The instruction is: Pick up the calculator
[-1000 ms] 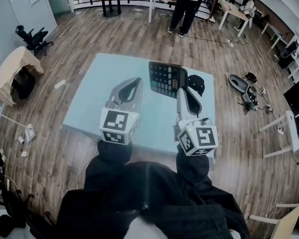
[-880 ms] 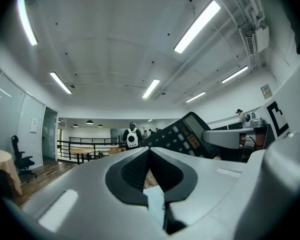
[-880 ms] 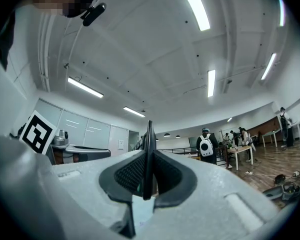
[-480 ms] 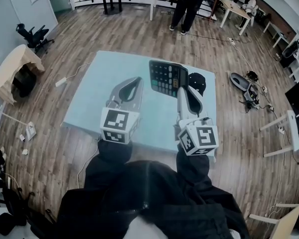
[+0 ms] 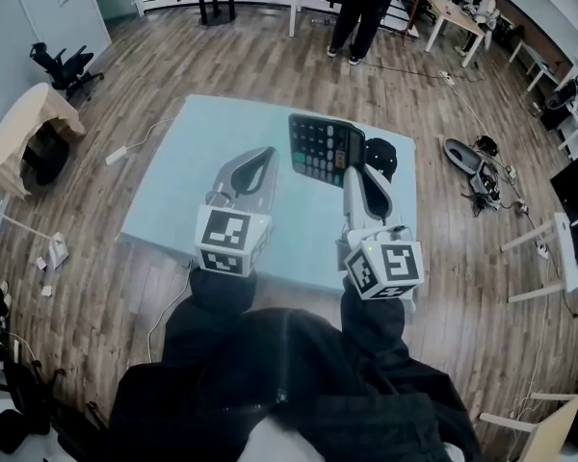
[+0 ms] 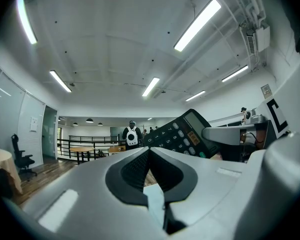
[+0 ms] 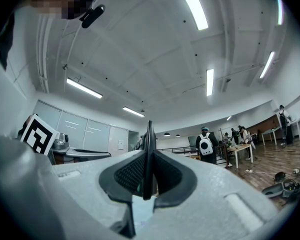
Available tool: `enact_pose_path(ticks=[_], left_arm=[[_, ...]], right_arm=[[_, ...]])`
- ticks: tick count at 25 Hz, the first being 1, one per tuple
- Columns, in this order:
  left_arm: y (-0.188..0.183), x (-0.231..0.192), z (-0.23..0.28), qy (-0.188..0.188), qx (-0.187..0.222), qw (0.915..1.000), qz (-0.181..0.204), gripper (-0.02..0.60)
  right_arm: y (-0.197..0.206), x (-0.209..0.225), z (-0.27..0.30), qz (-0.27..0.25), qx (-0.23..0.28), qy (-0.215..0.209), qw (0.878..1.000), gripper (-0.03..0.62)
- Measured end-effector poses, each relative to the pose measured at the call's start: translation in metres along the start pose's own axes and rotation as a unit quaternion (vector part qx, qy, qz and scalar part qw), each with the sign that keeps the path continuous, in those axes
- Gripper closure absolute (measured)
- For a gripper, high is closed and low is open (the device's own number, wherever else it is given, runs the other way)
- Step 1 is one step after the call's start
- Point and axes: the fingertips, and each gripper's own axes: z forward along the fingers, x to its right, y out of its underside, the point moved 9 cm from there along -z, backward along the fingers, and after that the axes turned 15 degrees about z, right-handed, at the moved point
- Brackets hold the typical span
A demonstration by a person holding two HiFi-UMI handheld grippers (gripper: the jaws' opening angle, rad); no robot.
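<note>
The black calculator (image 5: 323, 149) hangs tilted above the far part of the light blue table (image 5: 173, 191), keys facing up. My right gripper (image 5: 357, 168) is shut on its near right corner. In the right gripper view the calculator (image 7: 149, 134) stands edge-on as a thin dark plate pinched between the pads. To the left, my left gripper (image 5: 266, 154) is shut with nothing in it, a little apart from the calculator. From the left gripper view the left gripper (image 6: 149, 151) has its jaws together, and the calculator (image 6: 182, 134) shows at the upper right.
A black rounded object (image 5: 380, 158) lies on the table just right of the calculator. A person with a white backpack (image 5: 363, 3) stands beyond the table. An office chair (image 5: 63, 70) is at the left. Bags and gear (image 5: 467, 166) lie on the floor at the right.
</note>
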Motion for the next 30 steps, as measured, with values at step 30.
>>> enact_pose_path(ticks=[30], left_arm=[[0.0048,0.0065,-0.0029,0.014,-0.004,0.9999,-0.001,0.583]], right_arm=[[0.0051,-0.0039,-0.0064,-0.007,-0.011,-0.003,1.000,0.551]])
